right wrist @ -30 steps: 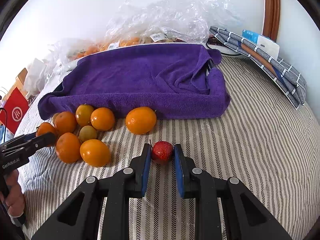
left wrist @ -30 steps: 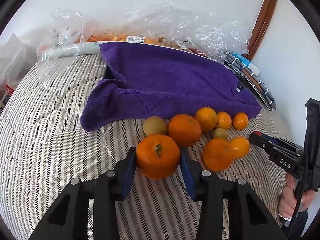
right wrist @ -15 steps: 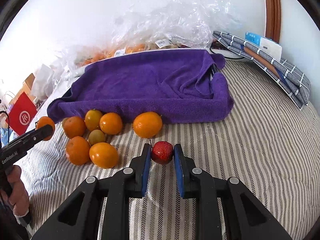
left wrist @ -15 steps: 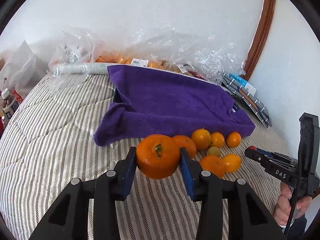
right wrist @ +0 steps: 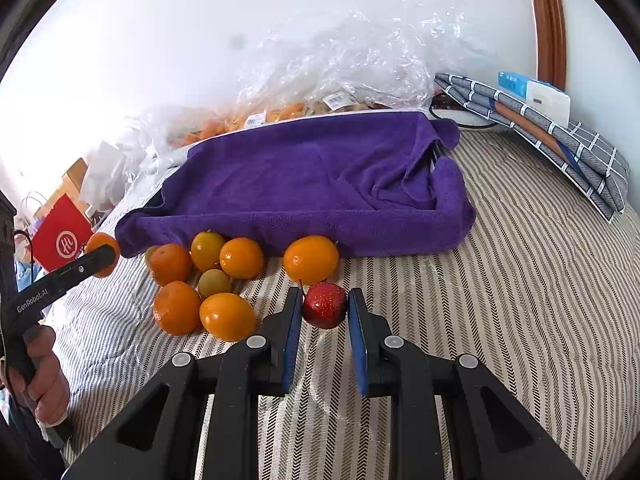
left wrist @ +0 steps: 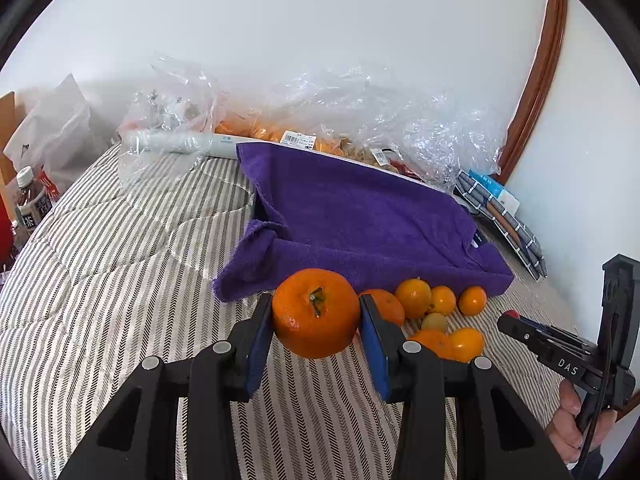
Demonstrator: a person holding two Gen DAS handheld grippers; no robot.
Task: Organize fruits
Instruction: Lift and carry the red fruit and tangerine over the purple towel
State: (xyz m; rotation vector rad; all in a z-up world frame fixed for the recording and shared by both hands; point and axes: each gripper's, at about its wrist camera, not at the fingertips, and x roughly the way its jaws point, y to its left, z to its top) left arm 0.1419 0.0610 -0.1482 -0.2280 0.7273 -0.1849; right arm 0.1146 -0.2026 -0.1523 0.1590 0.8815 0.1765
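**Operator:** Left wrist view first. My left gripper point(left wrist: 317, 322) has its blue pads pinching a large orange point(left wrist: 316, 312), stem facing the camera, lifted clear of the striped bedcover point(left wrist: 120, 264). Beyond it lies a purple towel point(left wrist: 360, 216) draped over a tray. At the towel's near edge, to the right of my held orange, sits a cluster of small oranges point(left wrist: 416, 298).

**Partner:** Does that view show your other hand?

**Operator:** Yes, at the far right edge: a hand point(left wrist: 570, 424) gripping the black handle of the right gripper point(left wrist: 510, 316), seen side-on, with only a red speck at its tip. From there I cannot tell what it holds.

**Partner:** And the right wrist view?

**Operator:** It settles that. The right gripper point(right wrist: 325, 306) has its pads pressed on a small red fruit point(right wrist: 324, 305), glittery, round, held just above the cover. Just beyond it sits one orange point(right wrist: 311, 259), apart from the rest of the cluster point(right wrist: 208, 280), which lies further left along the towel point(right wrist: 304, 184).

**Partner:** Anything only this view gives?

**Operator:** A folded grey checked cloth point(right wrist: 560, 136) far right, a red paper bag point(right wrist: 60, 232) far left, and my left gripper point(right wrist: 105, 255) side-on, its large orange point(right wrist: 96, 242) mostly hidden behind the finger. Clear plastic bags point(right wrist: 360, 64) are heaped behind the towel in both views.
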